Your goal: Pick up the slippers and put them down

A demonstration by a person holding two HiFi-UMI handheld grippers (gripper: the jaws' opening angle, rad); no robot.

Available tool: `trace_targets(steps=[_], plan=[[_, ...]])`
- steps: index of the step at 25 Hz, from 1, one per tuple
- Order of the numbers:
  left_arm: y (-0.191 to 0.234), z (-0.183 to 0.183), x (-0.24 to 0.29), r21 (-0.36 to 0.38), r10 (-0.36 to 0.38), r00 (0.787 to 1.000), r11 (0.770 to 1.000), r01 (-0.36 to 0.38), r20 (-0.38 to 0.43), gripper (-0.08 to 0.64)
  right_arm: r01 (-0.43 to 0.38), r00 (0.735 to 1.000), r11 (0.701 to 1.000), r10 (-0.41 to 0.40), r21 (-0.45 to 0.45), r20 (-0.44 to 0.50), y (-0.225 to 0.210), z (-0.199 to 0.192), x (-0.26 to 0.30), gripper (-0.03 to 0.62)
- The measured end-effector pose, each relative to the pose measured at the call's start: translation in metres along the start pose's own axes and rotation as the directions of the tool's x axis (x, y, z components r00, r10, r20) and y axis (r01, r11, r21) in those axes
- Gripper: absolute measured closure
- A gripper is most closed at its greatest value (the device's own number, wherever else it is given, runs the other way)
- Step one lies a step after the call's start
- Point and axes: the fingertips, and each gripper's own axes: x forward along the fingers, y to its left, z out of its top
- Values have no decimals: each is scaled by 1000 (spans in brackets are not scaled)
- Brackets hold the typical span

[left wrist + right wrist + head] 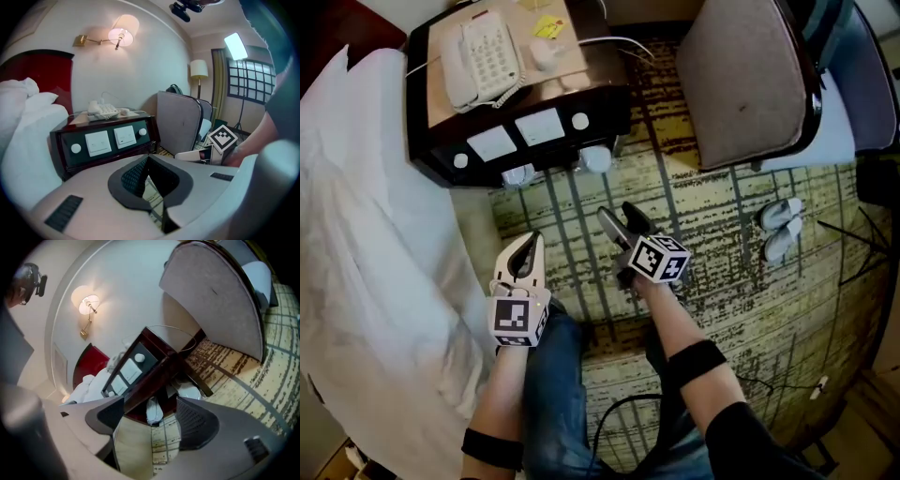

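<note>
at the far left the bed (366, 234) borders the carpet (722, 309). just beside it the left gripper (522, 258) is closed, its jaws pressed together on nothing, so it cannot take anything until it opens. ahead of it, two white slippers (593, 157) lie tucked under the front edge of the nightstand (534, 131), and the head view shows only their ends. the right gripper (623, 223) hangs near them with its jaws wide apart and empty. further right, past the chair (750, 75), a second pair (780, 228) lies on open carpet, well apart from both grippers.

the likely trouble is the overhang. reaching under it, a jaw may knock the nightstand, or shove a slipper deeper instead of straddling it. the right gripper view shows one slipper (154, 409) framed between its open jaws but beyond their tips. the head view cannot show that line-up, yet it alone shows the second pair.
</note>
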Motion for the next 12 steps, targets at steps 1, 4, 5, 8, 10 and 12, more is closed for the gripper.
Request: trace_targets(steps=[1,4,5,8,10,12], plan=[[2,-9,9,-5,-2,1000,1000,2,-3,558,6,1000,999,-7,33,7,-15,-8,10,207],[7,-35,34,16,-27,1000,1000,27,-9,558,8,1000,993,-11,118,28,-53,-24,40,181],[9,-44,42,29,-37,999,999,37,-10,558,5,999,990,-9,139,33,-63,-29,49,181],[13,-66,65,39,-52,999,998,52,-11,558,0,999,978,-11,206,50,-92,-41,76,181],[14,-78,81,74,-76,997,994,77,-9,558,-4,998,966,-14,259,68,-111,-47,91,181],[14,-86,95,100,-92,996,991,92,-3,558,-9,996,952,-18,306,87,-128,-51,105,179]])
